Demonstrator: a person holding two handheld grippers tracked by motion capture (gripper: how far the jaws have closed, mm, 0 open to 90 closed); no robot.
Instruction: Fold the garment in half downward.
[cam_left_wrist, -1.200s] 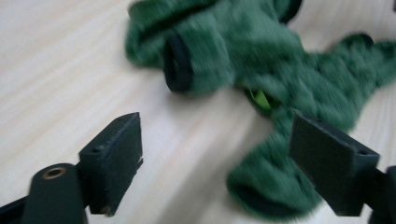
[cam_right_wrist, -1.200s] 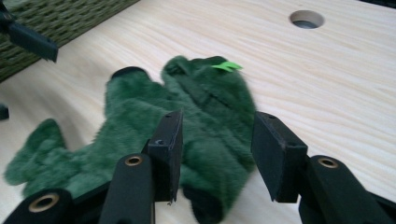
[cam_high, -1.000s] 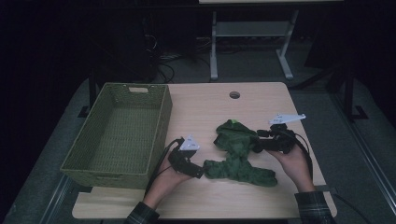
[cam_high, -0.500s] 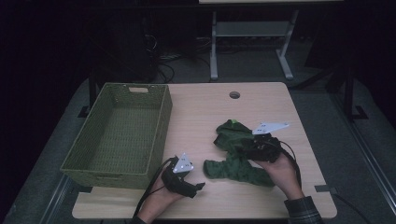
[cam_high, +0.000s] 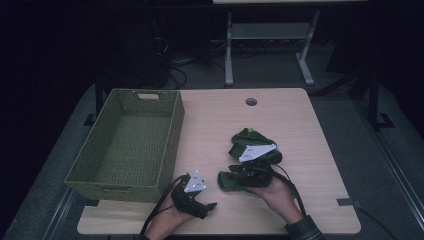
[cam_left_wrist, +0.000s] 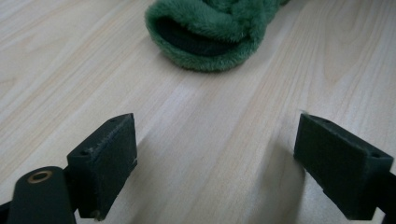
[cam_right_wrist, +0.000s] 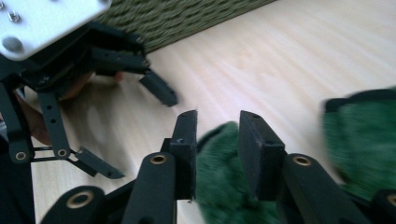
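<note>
Right hand-held gripper (cam_high: 239, 173) is clamped on the near end of a green fuzzy slipper (cam_high: 231, 181); in the right gripper view the jaws sit narrow with green pile (cam_right_wrist: 223, 186) pinched between them. Slipper is at the front middle of the surface (cam_high: 300, 125), just right of the basket (cam_high: 80, 172).

A second green slipper (cam_high: 246, 138) lies just behind it, touching or nearly so; can't tell if the two are tangled under the hand.

Left hand-held gripper (cam_high: 210, 206) is wide open, holding nothing, low over the front edge of the surface. In its own view the slipper's open mouth (cam_left_wrist: 201, 39) is ahead of the jaws, well clear of the pads (cam_left_wrist: 109, 158).

Basket is empty, with its near corner beside the left hand (cam_high: 172, 217).

Risks from here, my read:
- The grip looks like it has mostly fur and soft edge, not the sole. On a lift or drag the pile could slide out and the slipper drops.
- If the two slippers are snagged, pulling one drags the other, possibly off toward the right edge.
- The two grippers are close, as the right gripper view shows. A careless swing toward the basket could clip jaws or catch a cable (cam_high: 155, 220).
- The slipper hanging limp could catch the basket rim on the way over.
</note>
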